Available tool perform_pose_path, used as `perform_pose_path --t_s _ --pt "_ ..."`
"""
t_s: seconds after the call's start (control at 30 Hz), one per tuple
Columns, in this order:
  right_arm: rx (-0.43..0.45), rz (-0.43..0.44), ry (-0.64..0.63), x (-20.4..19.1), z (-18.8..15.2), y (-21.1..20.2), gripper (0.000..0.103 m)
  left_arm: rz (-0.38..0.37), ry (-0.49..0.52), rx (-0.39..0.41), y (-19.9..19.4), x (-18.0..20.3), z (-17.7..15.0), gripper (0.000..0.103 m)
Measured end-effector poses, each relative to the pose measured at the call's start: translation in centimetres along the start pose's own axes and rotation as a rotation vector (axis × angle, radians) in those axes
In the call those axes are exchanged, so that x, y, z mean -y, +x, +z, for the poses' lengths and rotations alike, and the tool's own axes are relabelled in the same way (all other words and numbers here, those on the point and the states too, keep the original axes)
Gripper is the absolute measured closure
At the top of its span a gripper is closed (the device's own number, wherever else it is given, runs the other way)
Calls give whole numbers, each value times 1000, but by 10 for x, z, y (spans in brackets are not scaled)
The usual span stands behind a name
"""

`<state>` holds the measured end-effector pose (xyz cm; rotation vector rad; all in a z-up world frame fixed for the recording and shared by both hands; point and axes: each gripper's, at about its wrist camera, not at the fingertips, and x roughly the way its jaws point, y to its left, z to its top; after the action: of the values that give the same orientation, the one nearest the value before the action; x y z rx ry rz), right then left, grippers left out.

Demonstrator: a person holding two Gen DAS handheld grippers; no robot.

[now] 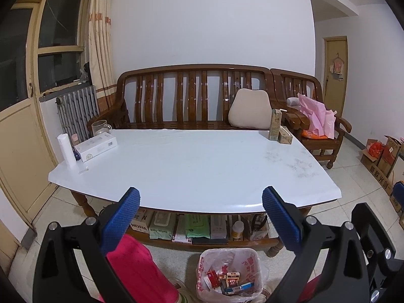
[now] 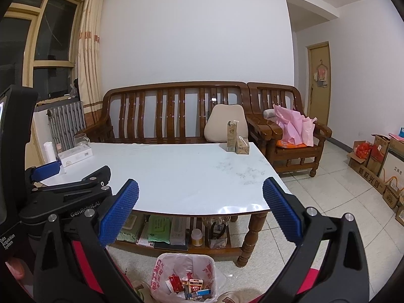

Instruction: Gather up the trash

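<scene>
Trash sits in the bin on the floor just in front of the low table: a small basket lined with a white plastic bag printed in red, holding red and white cigarette packs and a few blue and white scraps. From the right wrist view the same bin shows below the table's near edge, beside one turned wooden leg.

Both claws hang above the near side of the table, over the bin. The left gripper has its blue ribbed fingers spread wide with nothing between them. The right gripper is spread just as wide and holds nothing.

On the white tabletop, at the far right corner, an upright drink carton stands touching a shorter carton beside it. At the far left corner lie a white box, a white roll standing upright, and a glass mug behind them.

The shelf under the table holds a pack of baby wipes, a green pack and a small bottle. Behind the table stands a wooden bench with a beige cushion, and a wooden armchair carrying a pink plastic bag.
</scene>
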<state>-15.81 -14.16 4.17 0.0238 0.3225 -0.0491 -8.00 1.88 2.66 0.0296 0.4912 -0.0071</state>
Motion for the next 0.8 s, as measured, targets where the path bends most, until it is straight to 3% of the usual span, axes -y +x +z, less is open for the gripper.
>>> perform_pose_path --t_s 0.8 --pt "1 3 -6 -2 4 -2 7 1 -3 -10 2 -6 2 8"
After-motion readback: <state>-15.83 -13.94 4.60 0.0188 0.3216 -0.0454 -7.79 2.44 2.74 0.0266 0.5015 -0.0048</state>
